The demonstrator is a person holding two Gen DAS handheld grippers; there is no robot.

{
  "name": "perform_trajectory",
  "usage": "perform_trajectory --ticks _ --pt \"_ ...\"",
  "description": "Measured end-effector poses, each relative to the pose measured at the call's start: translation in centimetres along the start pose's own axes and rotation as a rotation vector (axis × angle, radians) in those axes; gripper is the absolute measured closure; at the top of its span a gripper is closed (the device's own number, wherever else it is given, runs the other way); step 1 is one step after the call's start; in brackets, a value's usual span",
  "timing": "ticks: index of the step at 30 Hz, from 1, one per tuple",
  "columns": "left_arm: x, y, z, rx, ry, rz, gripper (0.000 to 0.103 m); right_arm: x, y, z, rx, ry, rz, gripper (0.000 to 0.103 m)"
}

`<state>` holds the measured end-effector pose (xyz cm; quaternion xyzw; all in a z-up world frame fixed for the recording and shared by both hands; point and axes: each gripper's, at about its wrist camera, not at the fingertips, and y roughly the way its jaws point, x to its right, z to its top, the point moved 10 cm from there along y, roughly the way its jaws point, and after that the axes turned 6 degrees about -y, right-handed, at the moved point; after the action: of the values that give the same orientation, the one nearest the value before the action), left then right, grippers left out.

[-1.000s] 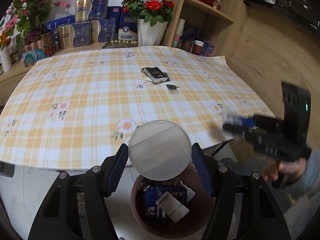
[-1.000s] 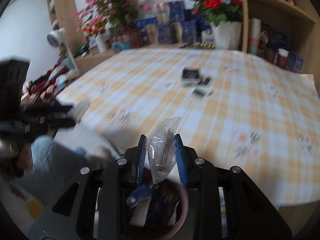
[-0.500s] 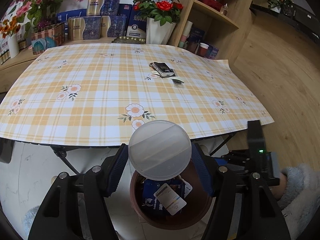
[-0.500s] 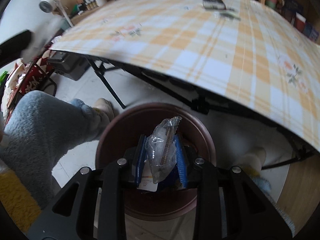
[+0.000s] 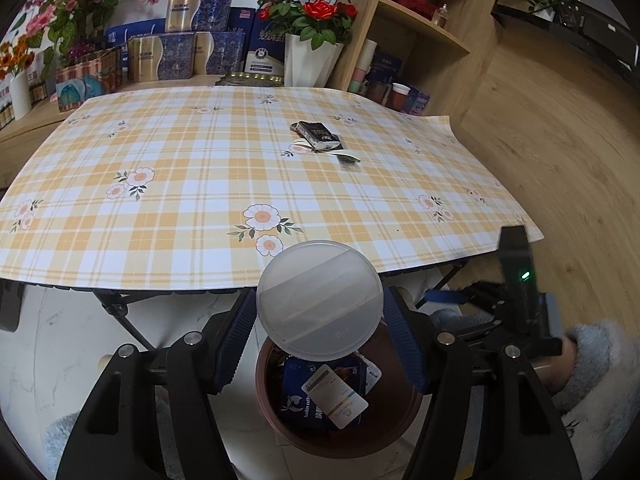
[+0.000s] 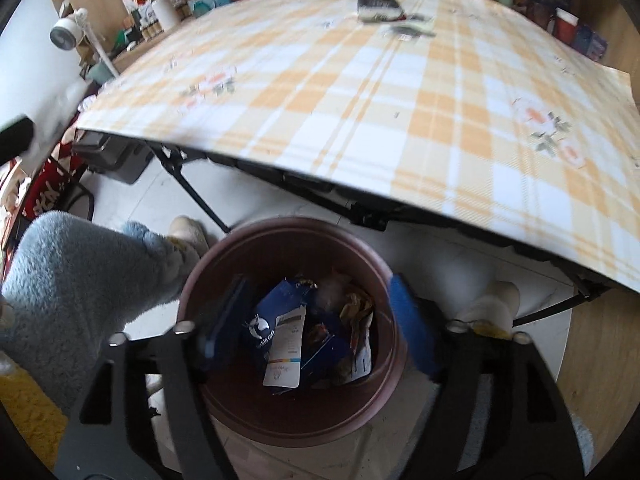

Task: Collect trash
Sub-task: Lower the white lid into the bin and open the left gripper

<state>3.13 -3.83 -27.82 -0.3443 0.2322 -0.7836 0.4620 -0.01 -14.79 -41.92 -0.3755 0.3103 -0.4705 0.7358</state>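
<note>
Blur smears the right claw (image 6: 316, 320), just opened empty over the bin (image 6: 384, 396); left claw (image 5: 318, 320) clamps a lid (image 5: 320, 300).

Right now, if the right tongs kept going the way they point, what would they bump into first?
Probably the trash in the brown bin. The right tongs, just opened and empty, point down into its mouth, nothing between. How far down is hard to tell.

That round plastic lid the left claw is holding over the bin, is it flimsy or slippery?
The lid looks thin and translucent, so probably light and a bit bendy. Its smooth rim could slip, though the left claw has ridged pads gripping its edges.
</note>
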Motion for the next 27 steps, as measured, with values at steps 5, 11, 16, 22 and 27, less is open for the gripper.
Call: perform_trajectory --ticks 5,11,16,22,27 --pt "0.3 0.8 -0.8 -0.004 0.045 -0.007 0.039 0.4 -3.0 1.0 0.1 -0.011 -0.031 0.006" --pt "1.3 2.9 -2.2 -0.017 0.101 -0.037 0.039 1.6 -3.2 0.3 0.122 0.016 -0.086 0.006" --pt "2.1 5.1 -4.0 -0.055 0.146 -0.049 0.039 0.9 -2.3 0.1 0.105 -0.024 -0.105 0.006" --pt "1.4 7.6 -6.5 -0.165 0.143 -0.031 0.039 -0.7 -0.9 -0.5 0.054 -0.113 -0.139 0.006" --pt "-0.1 9.0 -7.6 -0.233 0.09 -0.014 0.039 -1.0 -0.4 -0.5 0.046 -0.136 -0.151 0.006"
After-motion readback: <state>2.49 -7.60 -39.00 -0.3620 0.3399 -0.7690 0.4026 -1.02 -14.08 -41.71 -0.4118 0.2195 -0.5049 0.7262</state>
